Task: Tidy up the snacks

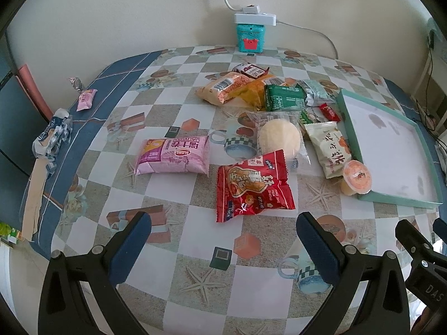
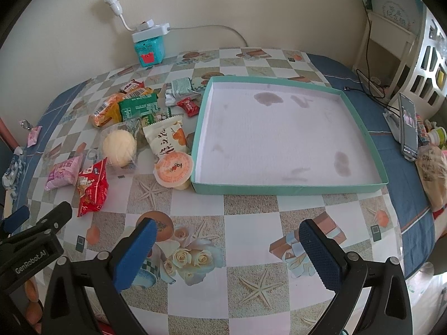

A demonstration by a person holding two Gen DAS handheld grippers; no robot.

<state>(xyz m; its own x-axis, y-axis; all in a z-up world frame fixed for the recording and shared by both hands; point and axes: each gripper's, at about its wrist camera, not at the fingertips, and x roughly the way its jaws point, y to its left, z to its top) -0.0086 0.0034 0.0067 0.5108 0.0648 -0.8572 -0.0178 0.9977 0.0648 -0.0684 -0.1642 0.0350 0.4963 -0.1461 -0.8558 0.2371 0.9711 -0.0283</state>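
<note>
We hold the left tool (image 1: 223, 240) and right tool (image 2: 226, 247) spread wide, gripping nothing, over the checkered bench (image 2: 251, 251). Beyond lie the red peanut packet (image 1: 252, 188), pink bread packet (image 1: 174, 155), round bun in clear wrap (image 1: 280, 138) and orange-lidded jelly cup (image 2: 174, 170), which touches the teal tray (image 2: 290, 188); its white floor is stained. A teal tin (image 1: 250, 38) stands by the wall

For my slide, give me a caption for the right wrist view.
Open right hand-held gripper faces an empty teal tray, snacks piled to its left.
</note>
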